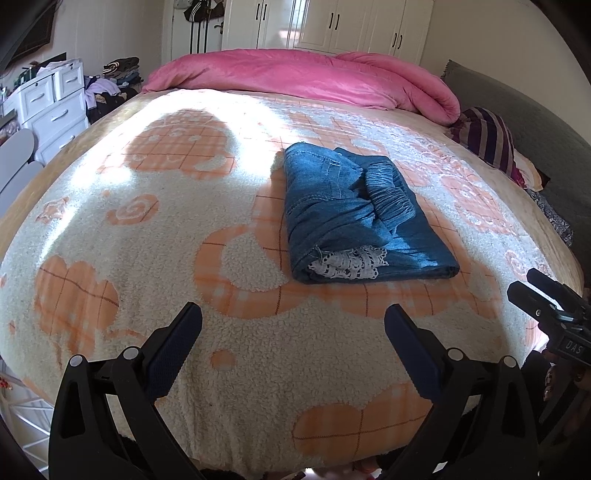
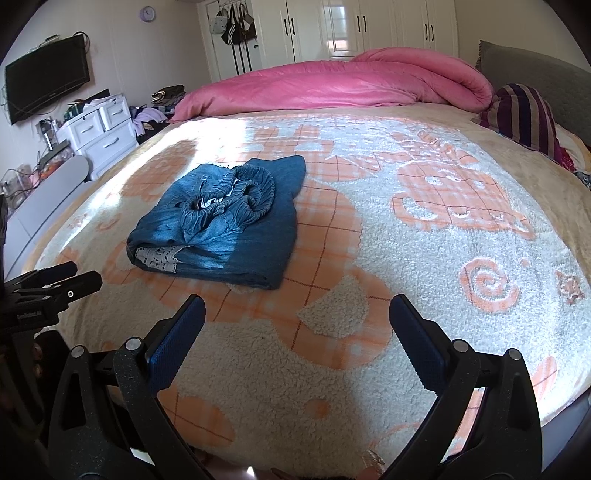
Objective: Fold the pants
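Pants of blue denim (image 1: 354,210), folded into a compact rectangular bundle, lie flat on the cream fleece blanket with orange checked patterns (image 1: 147,229) that covers the bed. Gathered elastic waistband (image 2: 236,195) sits bunched on top of the bundle, and a strip of white lace trim (image 1: 351,264) shows at the near folded edge. Bundle lies well apart from both tools; nothing touches it.

Left gripper (image 1: 293,343), black with dark blue ribbed pads, is held above the near part of the blanket with its jaws spread wide and nothing between them. Right gripper (image 2: 297,332), of the same build, is likewise spread wide and holds nothing. In the left wrist view the right gripper appears at the right edge; in the right wrist view the left gripper appears at the left edge.

Pink quilted duvet (image 1: 314,77) is heaped along the far side of the bed. Purple striped pillow (image 2: 524,118) rests at the right, against a grey padded headboard (image 2: 546,74). White wardrobe doors with black handles (image 2: 369,29) line the far wall. White drawer unit (image 2: 99,133) stands at the left, below a black wall-mounted television (image 2: 46,85).
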Demonstrator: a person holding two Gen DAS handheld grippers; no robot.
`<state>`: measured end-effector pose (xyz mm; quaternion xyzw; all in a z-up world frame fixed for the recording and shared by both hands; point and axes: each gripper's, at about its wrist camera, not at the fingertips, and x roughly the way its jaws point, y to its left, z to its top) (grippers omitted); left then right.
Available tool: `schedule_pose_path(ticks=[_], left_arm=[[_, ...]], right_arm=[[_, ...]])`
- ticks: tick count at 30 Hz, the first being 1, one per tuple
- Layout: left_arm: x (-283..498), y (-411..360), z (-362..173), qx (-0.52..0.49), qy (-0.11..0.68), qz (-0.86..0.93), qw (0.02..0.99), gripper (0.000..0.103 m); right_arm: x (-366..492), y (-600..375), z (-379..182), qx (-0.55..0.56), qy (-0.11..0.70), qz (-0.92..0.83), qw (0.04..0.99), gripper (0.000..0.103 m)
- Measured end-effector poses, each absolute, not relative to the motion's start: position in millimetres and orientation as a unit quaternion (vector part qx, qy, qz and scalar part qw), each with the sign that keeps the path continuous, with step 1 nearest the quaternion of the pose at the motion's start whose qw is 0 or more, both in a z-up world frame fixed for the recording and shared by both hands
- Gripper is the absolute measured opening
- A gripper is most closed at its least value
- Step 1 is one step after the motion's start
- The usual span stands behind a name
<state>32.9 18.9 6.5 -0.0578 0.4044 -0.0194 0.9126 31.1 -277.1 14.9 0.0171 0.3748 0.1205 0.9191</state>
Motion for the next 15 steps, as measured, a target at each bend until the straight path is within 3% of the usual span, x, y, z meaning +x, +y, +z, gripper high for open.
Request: schedule_pose_path(ticks=[15], left_arm=[[32.1, 22.3, 4.4, -0.05, 0.413, -0.024, 0.909, 0.099]], right_arm=[[35.1, -285.9, 9.9, 0.018, 0.381, 0.105, 0.918, 0.094]])
